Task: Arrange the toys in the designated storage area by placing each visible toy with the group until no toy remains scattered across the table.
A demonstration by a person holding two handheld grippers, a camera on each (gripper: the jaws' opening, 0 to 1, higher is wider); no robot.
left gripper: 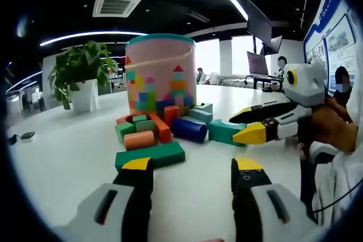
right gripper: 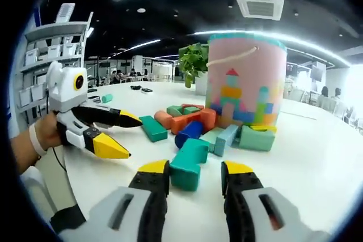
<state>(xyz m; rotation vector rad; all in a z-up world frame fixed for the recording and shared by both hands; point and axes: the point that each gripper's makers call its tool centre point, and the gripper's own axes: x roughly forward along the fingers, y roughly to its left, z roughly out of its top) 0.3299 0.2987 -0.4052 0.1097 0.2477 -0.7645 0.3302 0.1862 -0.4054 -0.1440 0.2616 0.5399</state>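
Left gripper [left gripper: 193, 169]: low over the white table [left gripper: 68, 157], jaws spread wide, nothing held between the yellow-tipped fingers [left gripper: 138, 164].
Green flat block [left gripper: 151, 155]: lying on the table just past the left fingertip, touching neither finger.
Right gripper [right gripper: 196, 169]: jaws spread wide, empty; yellow tips either side of a teal block without touching it.
Teal block [right gripper: 189, 162]: resting on the table, its near end reaching in between the right gripper's fingertips, a gap visible on both sides.
Right gripper seen from the left gripper view [left gripper: 249, 124]: entering from the right, jaws parted, nothing held, tips close to a teal block [left gripper: 226, 132] at the edge of the pile.
Left gripper seen from the right gripper view [right gripper: 122, 134]: entering from the left, held by a hand [right gripper: 48, 131], jaws parted and empty, well apart from the blocks.
Orange cylinder [left gripper: 139, 139]: just behind the green flat block.
Blue cylinder [left gripper: 189, 129]: lying on its side in the middle of the pile, beside an orange long block [left gripper: 160, 127].
Block pile: gathered in front of the bucket, touching or nearly touching one another.
Pink bucket [left gripper: 160, 72]: upright behind the pile, teal rim, rope handle, castle print.
Small green piece [right gripper: 106, 98]: alone on the table, well apart from the pile.
Potted plant [left gripper: 82, 75]: farther back on the table.
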